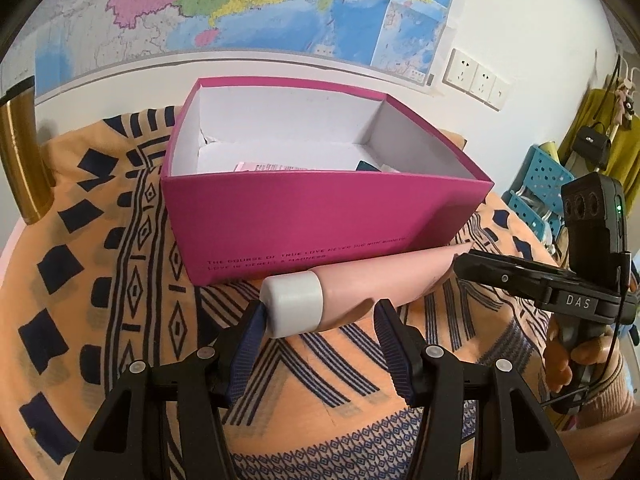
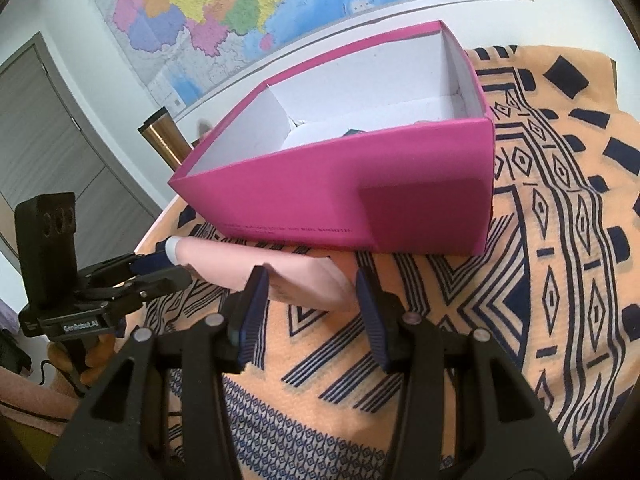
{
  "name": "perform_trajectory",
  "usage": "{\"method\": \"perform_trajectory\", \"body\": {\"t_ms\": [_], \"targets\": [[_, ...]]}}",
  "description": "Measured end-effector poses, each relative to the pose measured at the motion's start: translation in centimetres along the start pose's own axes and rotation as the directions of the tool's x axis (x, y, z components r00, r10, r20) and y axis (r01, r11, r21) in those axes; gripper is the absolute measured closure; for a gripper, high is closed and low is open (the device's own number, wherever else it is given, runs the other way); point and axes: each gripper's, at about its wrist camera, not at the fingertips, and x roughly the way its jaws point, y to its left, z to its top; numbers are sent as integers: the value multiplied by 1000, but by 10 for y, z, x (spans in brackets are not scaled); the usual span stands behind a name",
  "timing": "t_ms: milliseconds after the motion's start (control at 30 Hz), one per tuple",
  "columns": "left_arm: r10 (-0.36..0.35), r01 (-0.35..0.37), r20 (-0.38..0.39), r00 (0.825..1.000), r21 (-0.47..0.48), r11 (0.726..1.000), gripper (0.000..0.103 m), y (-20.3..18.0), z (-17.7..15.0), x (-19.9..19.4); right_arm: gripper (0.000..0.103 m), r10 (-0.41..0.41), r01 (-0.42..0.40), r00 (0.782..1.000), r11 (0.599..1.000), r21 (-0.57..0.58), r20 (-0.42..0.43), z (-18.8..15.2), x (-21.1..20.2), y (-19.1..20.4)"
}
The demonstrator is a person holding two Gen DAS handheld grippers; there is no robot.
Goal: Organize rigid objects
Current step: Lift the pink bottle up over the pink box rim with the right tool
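A pink tube [image 1: 372,280] with a white cap [image 1: 294,304] lies on the patterned cloth, against the front wall of an open magenta box [image 1: 304,216]. My left gripper [image 1: 320,314] is open, its fingers on either side of the cap end. My right gripper [image 2: 310,288] is open around the tube's flat tail [image 2: 304,284]. The box [image 2: 360,188] holds a pink packet [image 1: 276,167] and a dark item [image 1: 368,166], mostly hidden by the wall. The right gripper also shows in the left wrist view [image 1: 460,262], and the left gripper in the right wrist view [image 2: 160,270].
An orange and navy patterned cloth [image 2: 560,240] covers the table. A gold tumbler [image 1: 20,160] stands at the far left by the wall. A map hangs on the wall behind. A blue crate [image 1: 540,184] and hanging bags are off the table's right side.
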Motion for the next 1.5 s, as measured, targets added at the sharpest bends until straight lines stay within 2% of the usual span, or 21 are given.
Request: {"method": "perform_trajectory", "body": {"t_ms": [1500], "targets": [[-1,-3,103,995,41,999,47,-15,19,-26,55,-35,42,996,995,-87,76,21,-24,17]]}}
